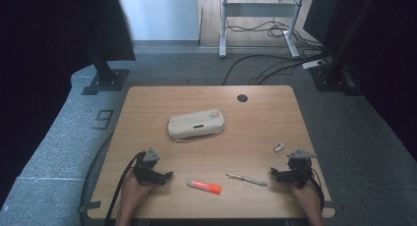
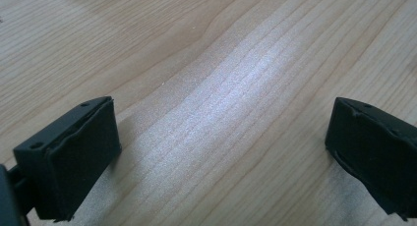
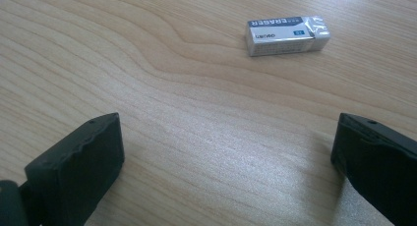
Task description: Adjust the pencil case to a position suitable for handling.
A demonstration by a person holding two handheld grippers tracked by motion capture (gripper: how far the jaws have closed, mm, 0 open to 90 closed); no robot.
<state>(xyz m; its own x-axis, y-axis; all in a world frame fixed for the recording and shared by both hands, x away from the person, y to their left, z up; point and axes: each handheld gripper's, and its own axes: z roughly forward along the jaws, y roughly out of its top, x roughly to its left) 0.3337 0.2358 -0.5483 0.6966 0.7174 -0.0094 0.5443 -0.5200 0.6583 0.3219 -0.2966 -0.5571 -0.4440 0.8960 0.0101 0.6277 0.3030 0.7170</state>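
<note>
A: Right gripper jaws spread wide, empty; left gripper same. Eraser at 1 o'clock, flat on table.

B: Light, stiff, slick sleeve. Pinch across long sides.

Two black grippers, left gripper, right gripper, grey three-cornered top plates, trailing black cables, bare forearms
</note>
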